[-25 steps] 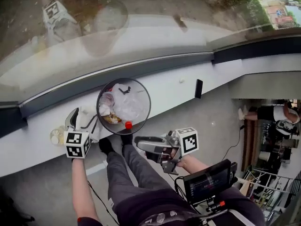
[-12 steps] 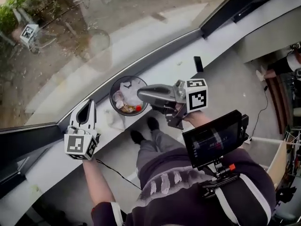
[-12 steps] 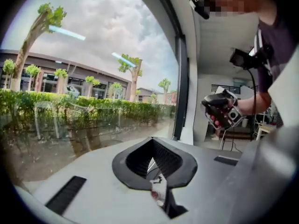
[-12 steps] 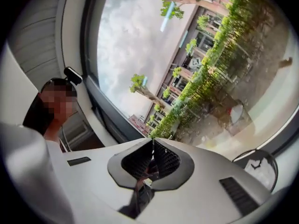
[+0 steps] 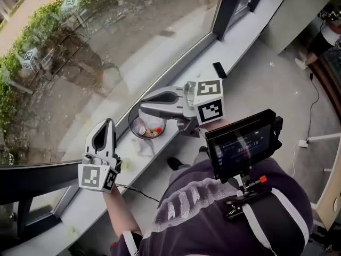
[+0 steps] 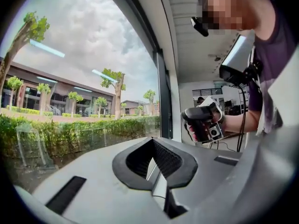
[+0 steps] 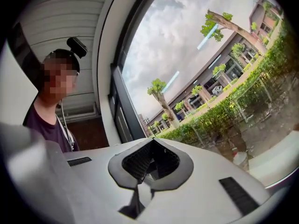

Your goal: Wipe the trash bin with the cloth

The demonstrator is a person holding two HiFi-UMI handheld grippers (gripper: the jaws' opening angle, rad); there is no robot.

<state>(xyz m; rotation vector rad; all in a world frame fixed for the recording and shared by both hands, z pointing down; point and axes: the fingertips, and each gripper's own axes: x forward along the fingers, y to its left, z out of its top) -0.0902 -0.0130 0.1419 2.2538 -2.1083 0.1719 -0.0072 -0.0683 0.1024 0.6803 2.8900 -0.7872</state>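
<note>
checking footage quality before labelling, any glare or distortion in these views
Head view: fisheye bending, faint reflections in the window glass, trash bin small but readable. Left gripper view: dark rounded corners, light streaks mirrored in the glass. Right gripper view: same corners, bright sky, jaws sharp.

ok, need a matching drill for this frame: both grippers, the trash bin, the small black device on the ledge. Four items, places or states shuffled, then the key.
Items
1. left gripper
2. right gripper
3. trash bin
4. black device

Places or states
A. lies flat on the white ledge, beyond the bin
B. open top, rubbish inside
C. shut, empty, crossing over the bin in the head view
D. shut, empty, held up by the window glass, to the side of the bin

Pairs: 1-D, 2-C, 3-B, 4-A
</note>
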